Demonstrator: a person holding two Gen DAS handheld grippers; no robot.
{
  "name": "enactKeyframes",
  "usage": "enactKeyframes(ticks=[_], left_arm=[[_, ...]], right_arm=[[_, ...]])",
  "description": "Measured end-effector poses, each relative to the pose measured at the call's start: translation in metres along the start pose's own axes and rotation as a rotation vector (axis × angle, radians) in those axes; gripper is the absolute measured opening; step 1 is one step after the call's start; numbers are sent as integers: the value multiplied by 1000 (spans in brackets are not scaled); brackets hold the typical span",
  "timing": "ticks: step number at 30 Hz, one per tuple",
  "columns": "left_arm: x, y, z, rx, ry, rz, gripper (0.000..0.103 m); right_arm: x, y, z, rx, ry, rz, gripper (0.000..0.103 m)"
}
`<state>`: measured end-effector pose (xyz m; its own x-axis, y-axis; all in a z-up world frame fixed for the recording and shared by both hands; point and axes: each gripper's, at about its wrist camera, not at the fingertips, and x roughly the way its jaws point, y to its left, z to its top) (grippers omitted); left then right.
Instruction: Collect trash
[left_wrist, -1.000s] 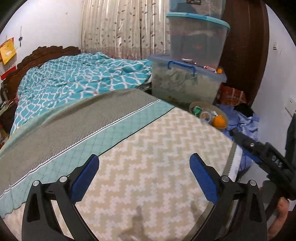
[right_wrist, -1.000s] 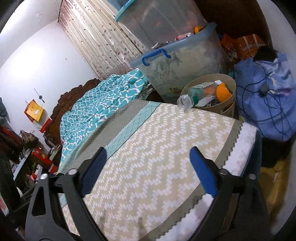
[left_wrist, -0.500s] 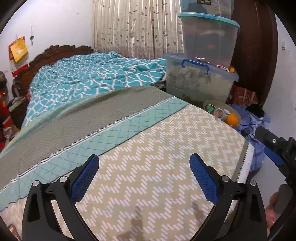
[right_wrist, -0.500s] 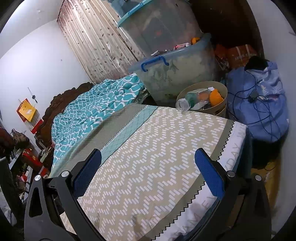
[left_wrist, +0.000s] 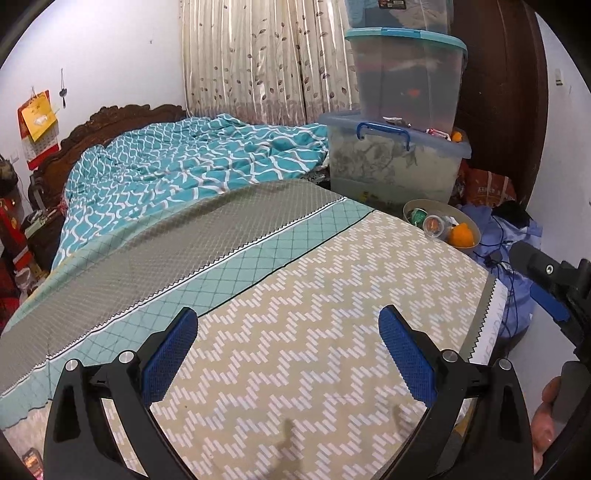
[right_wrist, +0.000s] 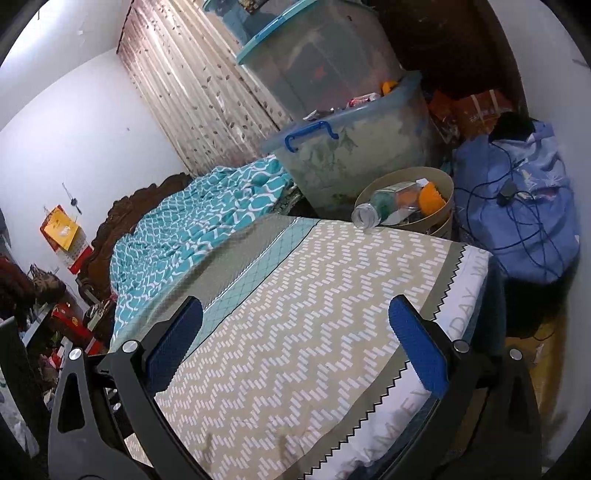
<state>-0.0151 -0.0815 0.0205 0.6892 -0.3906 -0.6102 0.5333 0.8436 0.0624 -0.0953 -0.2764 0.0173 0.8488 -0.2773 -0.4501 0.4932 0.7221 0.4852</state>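
Blue-padded left gripper (left_wrist: 288, 354): jaws wide apart, nothing between them, held over the foot of the bed, presumably at rest with no trash left within reach there. Right gripper (right_wrist: 295, 347): jaws likewise wide and empty, over the bed's corner; in the left wrist view it shows at about 3 o'clock, with part of the holding hand (left_wrist: 545, 417) below it. Bed sheet (left_wrist: 295, 295), beige zigzag print: no loose litter visible on it. Round tan waste bin (right_wrist: 445, 206), at 1 o'clock in both views, on the floor just past the mattress's far corner: holds a clear plastic bottle (right_wrist: 369, 212) lying across the rim, orange peel (right_wrist: 430, 197) and other wrappers, so collection looks far along. Stacked clear storage boxes (left_wrist: 395, 158) stand directly behind the bin; small items sit on the lower lid, and whether they are trash cannot be told. Blue bag (right_wrist: 517, 206) with tangled cables lies at 2 o'clock beside the bin, crowding the floor approach. Teal quilt (left_wrist: 184, 166), at 11 o'clock, bunched toward the carved headboard.
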Motion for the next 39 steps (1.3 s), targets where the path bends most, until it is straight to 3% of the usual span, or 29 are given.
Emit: enactKeyframes(ticks=[32,39], left_arm=[[-10,-13,0,37,0,2,94],[-21,-8,2,18,-46,-12,94]], right_arm=[[1,-12,-1,15,0,11,100],[-10,-3,-1,-28,-41,8,100]])
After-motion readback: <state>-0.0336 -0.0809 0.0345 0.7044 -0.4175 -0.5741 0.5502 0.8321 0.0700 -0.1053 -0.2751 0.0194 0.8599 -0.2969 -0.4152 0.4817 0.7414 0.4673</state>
